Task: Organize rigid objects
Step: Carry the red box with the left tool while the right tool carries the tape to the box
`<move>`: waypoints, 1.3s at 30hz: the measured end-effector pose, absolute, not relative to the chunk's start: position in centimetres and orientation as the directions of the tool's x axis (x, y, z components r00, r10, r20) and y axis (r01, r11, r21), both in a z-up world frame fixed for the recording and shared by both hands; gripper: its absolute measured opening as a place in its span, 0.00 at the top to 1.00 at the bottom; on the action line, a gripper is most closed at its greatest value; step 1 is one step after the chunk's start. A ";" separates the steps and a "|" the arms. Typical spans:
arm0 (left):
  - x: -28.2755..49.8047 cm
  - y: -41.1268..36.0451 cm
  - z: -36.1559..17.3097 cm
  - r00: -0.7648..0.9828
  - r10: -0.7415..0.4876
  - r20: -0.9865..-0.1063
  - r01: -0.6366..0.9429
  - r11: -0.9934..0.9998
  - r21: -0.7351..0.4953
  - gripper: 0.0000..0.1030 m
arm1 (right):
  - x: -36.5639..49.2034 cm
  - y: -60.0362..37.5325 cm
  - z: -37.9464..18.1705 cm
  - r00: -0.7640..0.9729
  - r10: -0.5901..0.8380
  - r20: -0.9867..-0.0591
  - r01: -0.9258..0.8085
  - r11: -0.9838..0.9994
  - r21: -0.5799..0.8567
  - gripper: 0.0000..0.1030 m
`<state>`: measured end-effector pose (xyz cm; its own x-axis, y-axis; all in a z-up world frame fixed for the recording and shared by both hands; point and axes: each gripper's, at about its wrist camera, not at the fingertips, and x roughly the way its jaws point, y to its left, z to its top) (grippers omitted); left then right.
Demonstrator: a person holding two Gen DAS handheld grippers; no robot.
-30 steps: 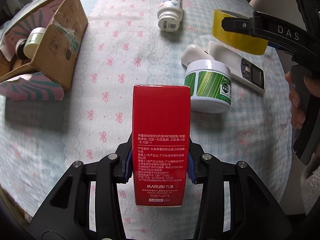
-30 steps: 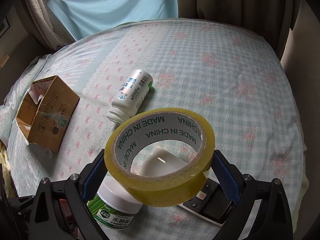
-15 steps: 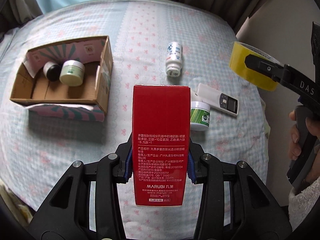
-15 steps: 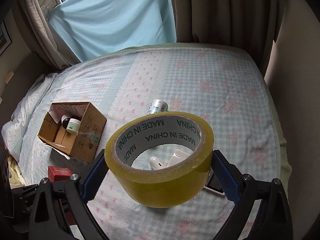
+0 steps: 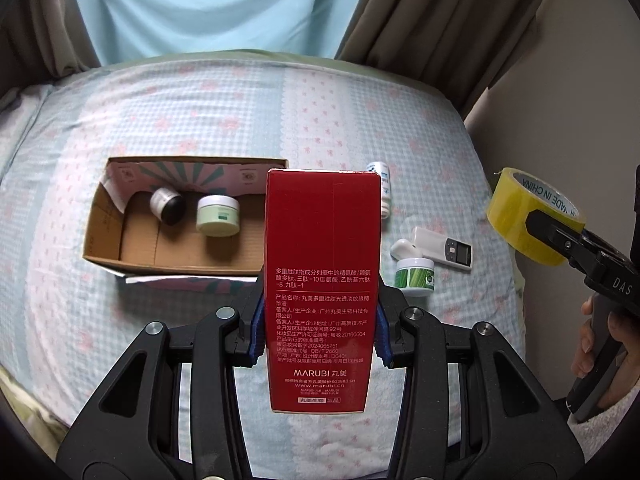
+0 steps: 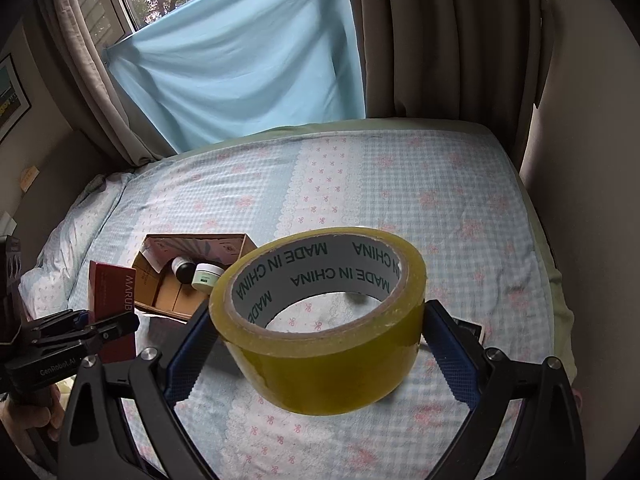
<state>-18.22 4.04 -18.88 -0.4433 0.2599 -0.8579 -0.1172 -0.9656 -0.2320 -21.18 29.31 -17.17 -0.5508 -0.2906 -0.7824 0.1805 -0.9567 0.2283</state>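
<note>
Above the cardboard box [image 5: 120,248] we carry both loads, jaws clamped on red carton [image 5: 322,280] and tape roll [image 6: 320,320]; lowering them inside comes next.

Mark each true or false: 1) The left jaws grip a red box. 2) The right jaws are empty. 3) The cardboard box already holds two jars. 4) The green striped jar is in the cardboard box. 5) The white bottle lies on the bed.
1) True: the left gripper is shut on the red box.
2) False: the right gripper holds the tape roll.
3) True: the cardboard box holds a dark jar and a pale green jar.
4) False: the green striped jar sits on the bed, beside the remote.
5) True: the white bottle lies on the bed, outside the box.
</note>
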 end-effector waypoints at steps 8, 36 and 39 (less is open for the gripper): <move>-20.3 -4.3 -17.9 -0.420 0.313 -0.852 -0.218 -0.946 -0.240 0.63 | -19.6 20.7 -14.9 -0.572 -0.277 -0.772 0.115 -0.959 0.259 0.06; -33.7 -17.5 -32.5 -0.252 0.212 -0.944 -0.313 -0.941 -0.127 0.63 | -29.4 1.5 -28.6 -0.203 -0.210 -0.957 0.111 -0.975 0.190 0.06; -34.0 -17.2 -34.5 -0.228 0.201 -0.953 -0.312 -0.942 -0.124 0.63 | -30.3 1.7 -31.0 -0.142 -0.197 -0.970 0.092 -0.978 0.185 0.06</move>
<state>-34.05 -17.25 -34.51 -0.2277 0.2008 -0.9528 -0.3122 -0.9419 -0.1239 -30.32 1.66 -31.02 -0.1419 -0.1971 -0.9701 0.0923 -0.9783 0.1853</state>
